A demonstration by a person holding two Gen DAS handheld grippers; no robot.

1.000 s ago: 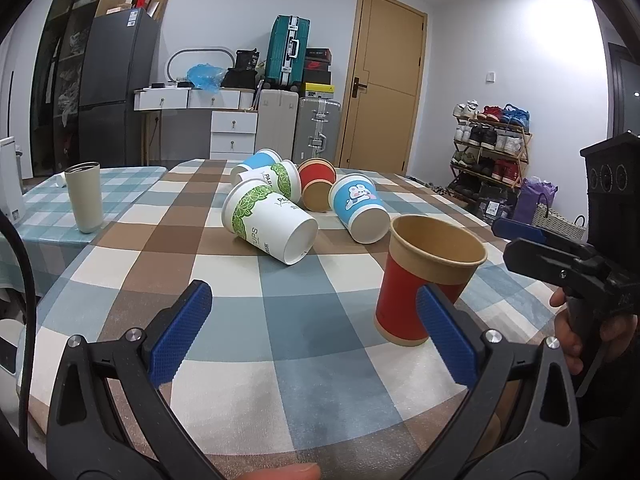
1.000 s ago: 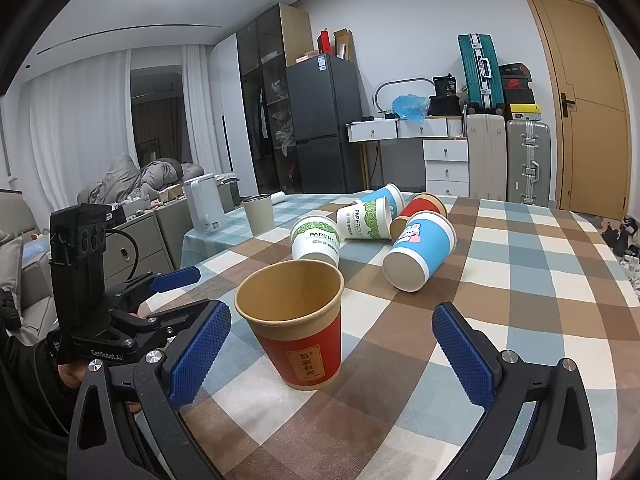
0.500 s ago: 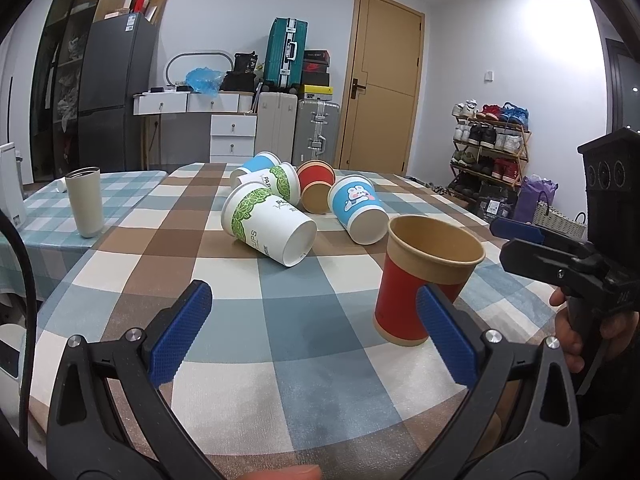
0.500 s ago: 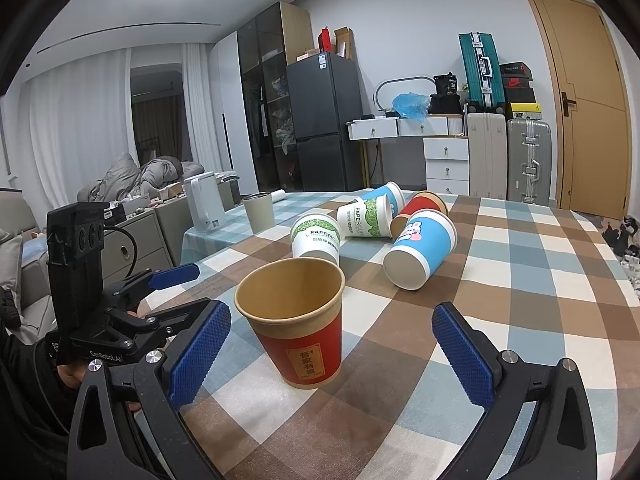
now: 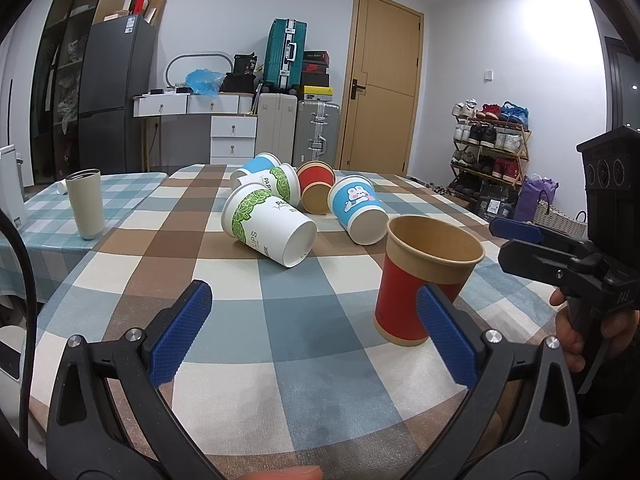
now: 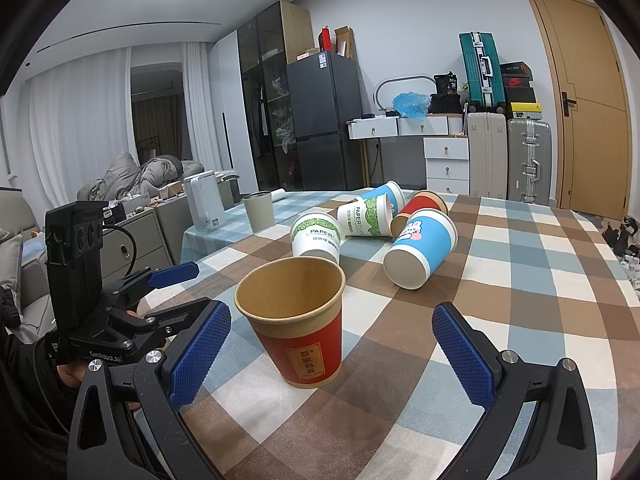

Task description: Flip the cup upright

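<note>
Checked tablecloth [image 5: 280,360] holds one upright red paper cup [image 6: 298,322] – five tipped cups [image 5: 272,228] behind; both tongs, left gripper [image 5: 314,330] and right gripper [image 6: 332,356], gape wide, empty.

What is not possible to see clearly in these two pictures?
- Left wrist view: the rearmost blue cup is mostly hidden behind the green-leaf cups.
- Right wrist view: the lying red cup is partly hidden behind the bunny cup.
- Print on the upright red cup: too small.
</note>
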